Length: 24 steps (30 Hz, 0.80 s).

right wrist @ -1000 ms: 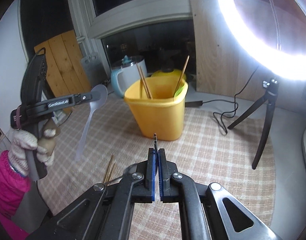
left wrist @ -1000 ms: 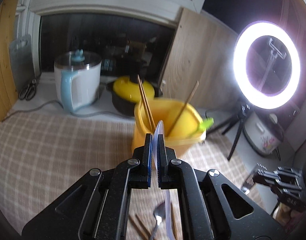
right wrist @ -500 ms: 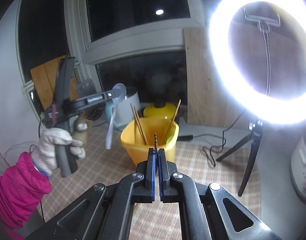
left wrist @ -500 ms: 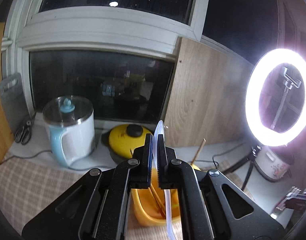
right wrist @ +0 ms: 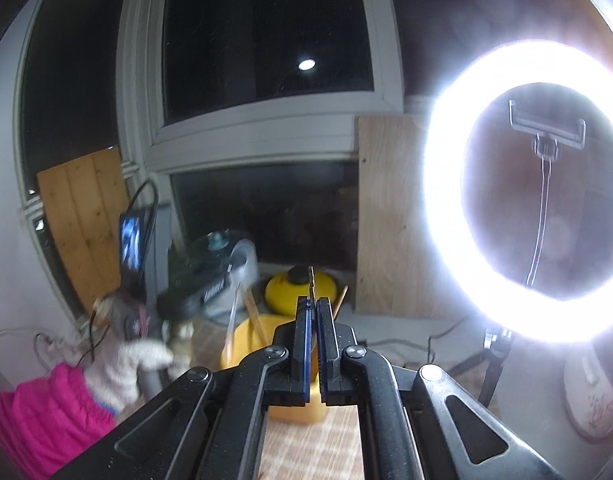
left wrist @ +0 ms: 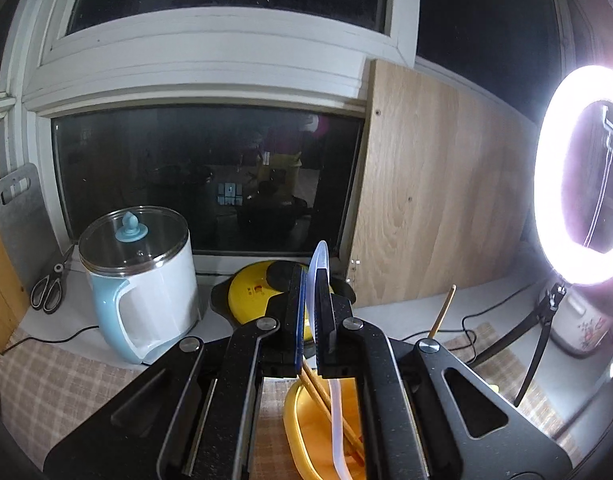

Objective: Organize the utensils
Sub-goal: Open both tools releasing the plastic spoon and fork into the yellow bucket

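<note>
My left gripper (left wrist: 313, 280) is shut on a translucent white plastic spoon (left wrist: 317, 276); the bowl sticks up past the fingertips and the handle (left wrist: 338, 432) hangs down into the yellow utensil bin (left wrist: 306, 436), which holds wooden chopsticks (left wrist: 326, 408). In the right wrist view my right gripper (right wrist: 313, 305) is shut on a thin dark-tipped utensil (right wrist: 311, 280), raised in front of the yellow bin (right wrist: 242, 344). The left gripper (right wrist: 210, 292) appears blurred there with the spoon (right wrist: 236, 304) over the bin.
A white and blue kettle (left wrist: 140, 280), a yellow-lidded pot (left wrist: 258, 296), scissors (left wrist: 46, 292) and a grey cutting board (left wrist: 22, 216) stand along the window sill. A bright ring light on a tripod (left wrist: 578, 208) stands at right, with a rice cooker (left wrist: 578, 320) behind.
Both grippers have risen and tilted up. The left gripper carried the spoon over the bin, and its handle now hangs inside. The right gripper still holds its utensil.
</note>
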{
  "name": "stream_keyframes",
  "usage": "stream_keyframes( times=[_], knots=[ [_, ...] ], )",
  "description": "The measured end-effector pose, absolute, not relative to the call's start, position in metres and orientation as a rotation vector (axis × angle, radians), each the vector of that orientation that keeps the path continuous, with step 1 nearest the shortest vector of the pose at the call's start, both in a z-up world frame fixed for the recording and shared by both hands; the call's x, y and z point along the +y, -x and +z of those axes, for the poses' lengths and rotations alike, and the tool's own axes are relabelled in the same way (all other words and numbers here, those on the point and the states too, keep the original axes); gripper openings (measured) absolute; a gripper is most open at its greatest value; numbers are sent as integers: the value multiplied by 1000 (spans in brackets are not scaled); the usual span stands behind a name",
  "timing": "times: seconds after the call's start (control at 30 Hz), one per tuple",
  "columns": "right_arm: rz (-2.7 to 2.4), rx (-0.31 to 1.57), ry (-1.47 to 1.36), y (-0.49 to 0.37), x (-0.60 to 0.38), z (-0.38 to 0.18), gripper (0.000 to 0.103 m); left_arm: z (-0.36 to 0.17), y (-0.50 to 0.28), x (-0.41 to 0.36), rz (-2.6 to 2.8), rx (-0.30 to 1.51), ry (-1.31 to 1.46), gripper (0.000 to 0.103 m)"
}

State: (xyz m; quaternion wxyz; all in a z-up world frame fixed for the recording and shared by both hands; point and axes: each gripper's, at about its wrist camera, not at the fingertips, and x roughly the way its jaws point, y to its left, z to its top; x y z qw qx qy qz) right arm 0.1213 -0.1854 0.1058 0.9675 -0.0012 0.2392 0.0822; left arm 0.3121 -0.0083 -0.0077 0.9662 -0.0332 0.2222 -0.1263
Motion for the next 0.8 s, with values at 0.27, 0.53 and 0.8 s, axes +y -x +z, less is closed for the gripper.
stream_keyframes(
  times=[0.27,0.53,0.8],
  knots=[
    [102,461,45,-154,-169,99,0,-17,-313,-7,-263,463,73,1],
    [86,503,76,-178,-166,73,0,-22,-312,-1,-269,479,96,1],
    [133,568,30,-180,-168,49,0,-24,-302,10,-296,505,142,1]
  ],
)
